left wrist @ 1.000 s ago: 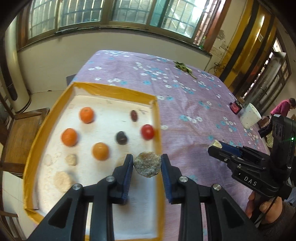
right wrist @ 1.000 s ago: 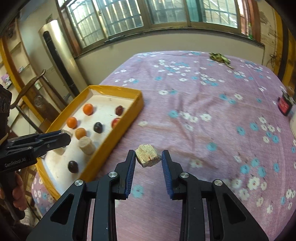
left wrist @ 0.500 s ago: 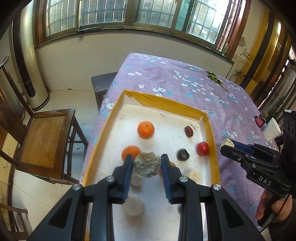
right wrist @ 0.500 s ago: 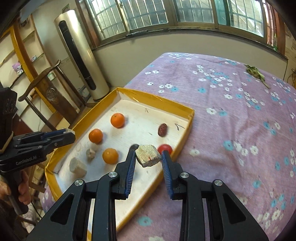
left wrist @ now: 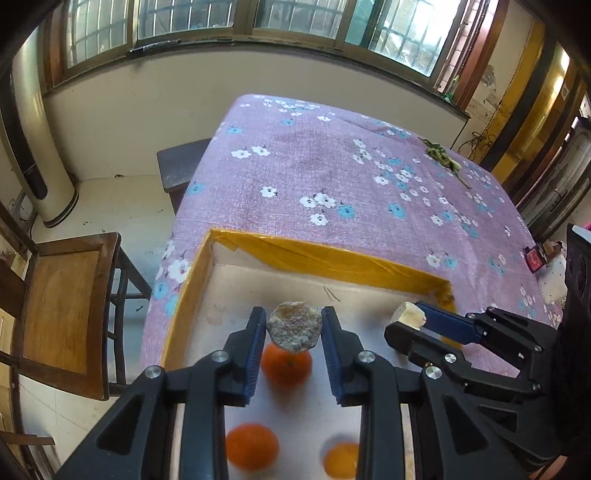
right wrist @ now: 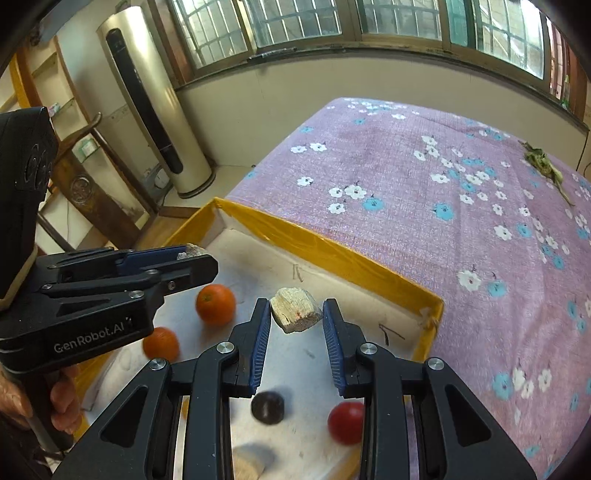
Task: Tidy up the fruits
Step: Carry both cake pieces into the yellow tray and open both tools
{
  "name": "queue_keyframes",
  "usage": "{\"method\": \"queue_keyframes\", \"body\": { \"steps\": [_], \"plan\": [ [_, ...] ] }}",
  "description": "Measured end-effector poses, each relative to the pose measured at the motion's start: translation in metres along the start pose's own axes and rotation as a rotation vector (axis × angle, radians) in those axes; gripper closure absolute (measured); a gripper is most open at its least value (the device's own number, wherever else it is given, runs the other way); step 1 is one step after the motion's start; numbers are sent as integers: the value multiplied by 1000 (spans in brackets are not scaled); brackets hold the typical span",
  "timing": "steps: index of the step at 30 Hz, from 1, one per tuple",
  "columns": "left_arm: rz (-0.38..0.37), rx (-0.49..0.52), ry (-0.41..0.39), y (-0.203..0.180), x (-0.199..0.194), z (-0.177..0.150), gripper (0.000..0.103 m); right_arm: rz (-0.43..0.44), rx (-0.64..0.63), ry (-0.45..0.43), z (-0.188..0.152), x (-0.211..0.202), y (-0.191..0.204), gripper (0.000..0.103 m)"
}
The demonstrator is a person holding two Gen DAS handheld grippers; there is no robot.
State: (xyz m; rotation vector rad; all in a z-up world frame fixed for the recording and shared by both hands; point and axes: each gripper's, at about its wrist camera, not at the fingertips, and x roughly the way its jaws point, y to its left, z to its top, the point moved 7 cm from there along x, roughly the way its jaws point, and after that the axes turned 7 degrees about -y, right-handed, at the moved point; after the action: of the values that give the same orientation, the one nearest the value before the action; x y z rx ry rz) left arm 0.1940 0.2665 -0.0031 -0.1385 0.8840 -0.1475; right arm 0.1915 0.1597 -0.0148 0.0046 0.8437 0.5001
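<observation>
Daylight from windows (left wrist: 236, 18); fisheye edges; near fruit blurred.

Barred windows (left wrist: 258, 18) along the top letting in daylight, cream wall (left wrist: 147, 110) beneath, wooden chair (left wrist: 62, 310) lower left, tall air conditioner (right wrist: 147, 103) upper left, pale floor (left wrist: 110, 214)

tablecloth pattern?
The purple tablecloth carries small white and blue flowers; the right wrist view shows it best.

3 oranges (left wrist: 286, 363), red fruit (right wrist: 345, 422), dark fruit (right wrist: 267, 406) in yellow-rimmed tray (left wrist: 332, 258)
</observation>
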Motion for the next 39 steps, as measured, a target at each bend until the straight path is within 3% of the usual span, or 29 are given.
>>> {"method": "queue_keyframes", "body": {
  "steps": [8, 24, 26, 27, 28, 39],
  "plan": [
    [44, -6, 47, 12, 29, 3, 70, -4, -7, 54, -2, 30, -9, 75],
    [110, 83, 45, 12, 39, 2, 70, -50, -26, 94, -9, 33, -15, 71],
    [124, 92, 43, 13, 38, 2, 61, -62, -22, 90, -9, 28, -16, 70],
    [135, 91, 42, 15, 37, 1, 50, -64, -17, 88, -9, 25, -17, 70],
    [143, 91, 33, 16, 35, 1, 48, -70, -10, 84, -9, 22, -19, 70],
    [137, 80, 14, 18, 14, -12, 42, -95, 76, 65, -24, -17, -26, 66]
  ]
}}
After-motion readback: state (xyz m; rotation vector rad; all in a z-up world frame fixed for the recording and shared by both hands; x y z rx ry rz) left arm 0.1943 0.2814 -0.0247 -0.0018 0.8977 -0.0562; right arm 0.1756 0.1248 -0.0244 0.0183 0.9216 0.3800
